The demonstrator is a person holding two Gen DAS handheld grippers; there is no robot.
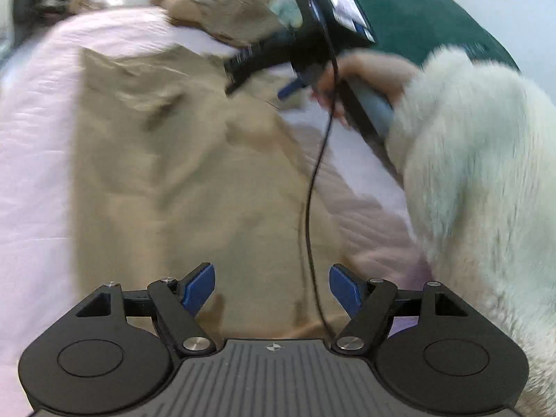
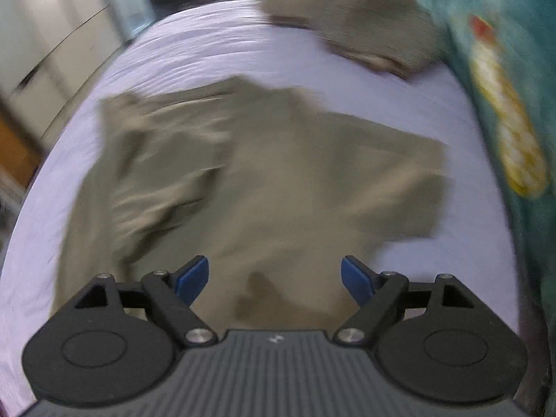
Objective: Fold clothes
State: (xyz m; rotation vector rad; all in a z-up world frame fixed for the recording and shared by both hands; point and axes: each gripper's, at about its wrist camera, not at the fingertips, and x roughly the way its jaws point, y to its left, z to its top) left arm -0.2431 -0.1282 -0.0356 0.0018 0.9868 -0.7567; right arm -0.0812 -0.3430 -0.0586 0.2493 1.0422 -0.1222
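A khaki garment (image 1: 166, 173) lies spread and creased on a pale pink bed sheet (image 1: 31, 160). My left gripper (image 1: 272, 290) hovers over its near end, open, nothing between the blue pads. In the left wrist view the right gripper (image 1: 264, 73) is held by a hand in a fluffy white sleeve (image 1: 479, 180) above the garment's far right edge, its cable hanging down. In the right wrist view the khaki garment (image 2: 264, 180) fills the middle, blurred by motion, and my right gripper (image 2: 274, 279) is open above it with nothing held.
A second brownish garment (image 2: 351, 21) lies bunched at the far end of the sheet (image 2: 194, 52). A dark green garment (image 1: 417, 21) with a yellow print (image 2: 504, 125) sits at the right. Cabinets (image 2: 52, 34) stand beyond the left edge.
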